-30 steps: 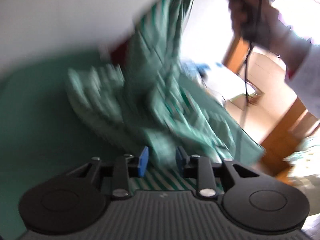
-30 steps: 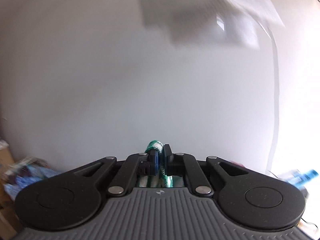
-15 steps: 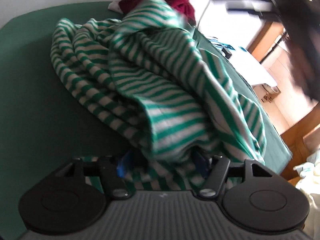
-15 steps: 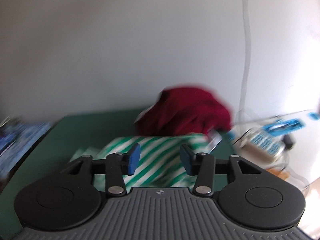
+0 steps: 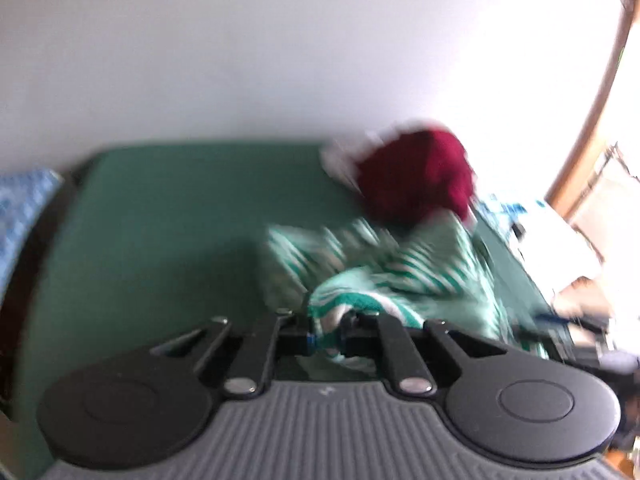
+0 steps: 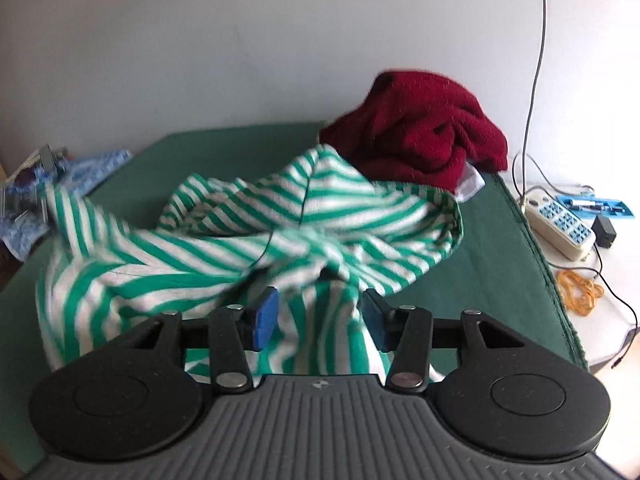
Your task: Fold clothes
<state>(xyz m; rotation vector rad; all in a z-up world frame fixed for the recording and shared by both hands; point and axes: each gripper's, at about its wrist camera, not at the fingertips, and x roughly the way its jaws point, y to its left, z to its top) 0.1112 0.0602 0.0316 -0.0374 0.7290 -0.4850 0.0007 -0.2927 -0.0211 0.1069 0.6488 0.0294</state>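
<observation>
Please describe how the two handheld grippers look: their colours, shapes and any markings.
Both are alike. The right gripper has a grey ribbed body with a small pale logo, two round black discs at the sides, black link arms with silver pivot screws, and blue pads on its fingers. The left gripper shows the same build, though blurred. No cables or sleeves are visible.

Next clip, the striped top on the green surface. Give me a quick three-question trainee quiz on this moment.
1. True or false: the right gripper is shut on the striped garment.
2. Which gripper grips cloth? A) left gripper B) right C) neither
3. What colour is the crumpled garment behind the striped one, by the wall?

Key
1. False: its jaws stand open, with striped cloth lying between them.
2. A: the left one is closed on a fold of the striped cloth, though that view is blurred.
3. Dark red, a heap on the green surface.
</observation>
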